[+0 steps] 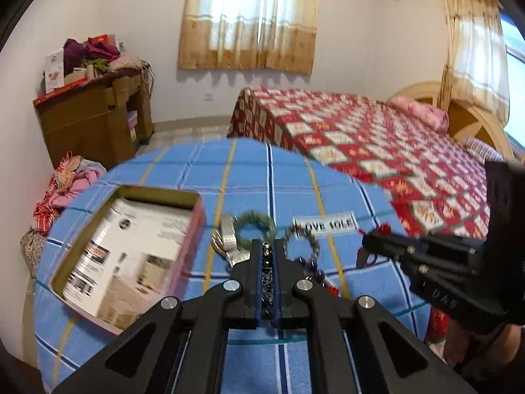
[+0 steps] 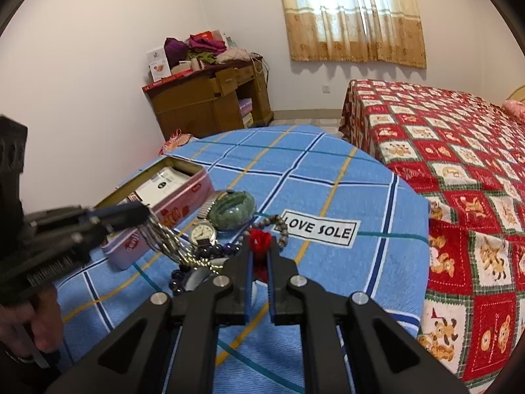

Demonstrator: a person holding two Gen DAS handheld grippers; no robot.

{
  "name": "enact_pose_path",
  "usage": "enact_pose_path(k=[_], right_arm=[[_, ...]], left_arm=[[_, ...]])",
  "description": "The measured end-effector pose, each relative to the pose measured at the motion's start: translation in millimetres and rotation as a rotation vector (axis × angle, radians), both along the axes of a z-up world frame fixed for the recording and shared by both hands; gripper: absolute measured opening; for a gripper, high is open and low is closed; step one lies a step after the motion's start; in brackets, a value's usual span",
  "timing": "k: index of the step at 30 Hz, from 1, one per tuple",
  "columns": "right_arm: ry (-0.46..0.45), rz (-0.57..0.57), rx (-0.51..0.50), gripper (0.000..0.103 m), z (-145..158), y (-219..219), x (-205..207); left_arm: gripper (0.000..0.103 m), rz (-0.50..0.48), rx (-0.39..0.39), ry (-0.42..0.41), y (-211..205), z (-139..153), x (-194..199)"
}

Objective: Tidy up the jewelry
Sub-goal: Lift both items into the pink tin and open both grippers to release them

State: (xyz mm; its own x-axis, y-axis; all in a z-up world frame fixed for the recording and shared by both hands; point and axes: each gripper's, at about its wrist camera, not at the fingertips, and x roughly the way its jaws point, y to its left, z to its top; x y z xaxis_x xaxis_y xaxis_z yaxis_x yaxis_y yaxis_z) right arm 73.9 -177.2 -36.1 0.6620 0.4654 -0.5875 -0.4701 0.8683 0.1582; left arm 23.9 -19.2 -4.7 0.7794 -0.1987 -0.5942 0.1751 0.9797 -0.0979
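Note:
My left gripper [image 1: 267, 246] is shut on a silver chain [image 1: 267, 282] that runs between its blue pads. Seen from the right wrist, that gripper [image 2: 144, 211] is lifted above the table and the chain [image 2: 164, 239] hangs from it in loops. My right gripper [image 2: 259, 252] is shut on the red tassel [image 2: 260, 244] of a brown beaded bracelet [image 2: 282, 226]. On the cloth lie a green bangle [image 2: 233, 210], a watch [image 2: 202, 232] and dark purple beads [image 2: 213, 249]. An open pink tin [image 2: 190, 197] with printed paper inside stands to the left.
A round table under a blue checked cloth [image 2: 295, 170] carries a "LOVE SOLE" label [image 2: 320, 228]. A bed with a red patterned cover [image 2: 459, 164] stands close on the right. A wooden cabinet [image 2: 203, 101] piled with clothes is at the far wall. A person's hand [image 2: 36, 321] holds the left gripper.

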Motion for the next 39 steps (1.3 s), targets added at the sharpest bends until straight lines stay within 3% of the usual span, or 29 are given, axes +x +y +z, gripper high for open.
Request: enact_pose_path(k=[13, 21, 39], right_arm=[[-0.058, 0.057, 0.002, 0.010, 30.6, 14.3, -5.5], [-0.078, 0.123, 0.007, 0.010, 52.2, 30.4, -1.6], [-0.060, 0.273, 0.040, 0.010, 72.0, 86.7, 30.8]], left_arm=[[0.004, 0.017, -0.042, -0.118, 27.9, 56.0, -15.2], [0.004, 0.030, -0.016, -0.174, 40.5, 82.5, -14.9], [0.004, 0.142, -0.002, -0.152, 97.6, 79.4, 23.4]])
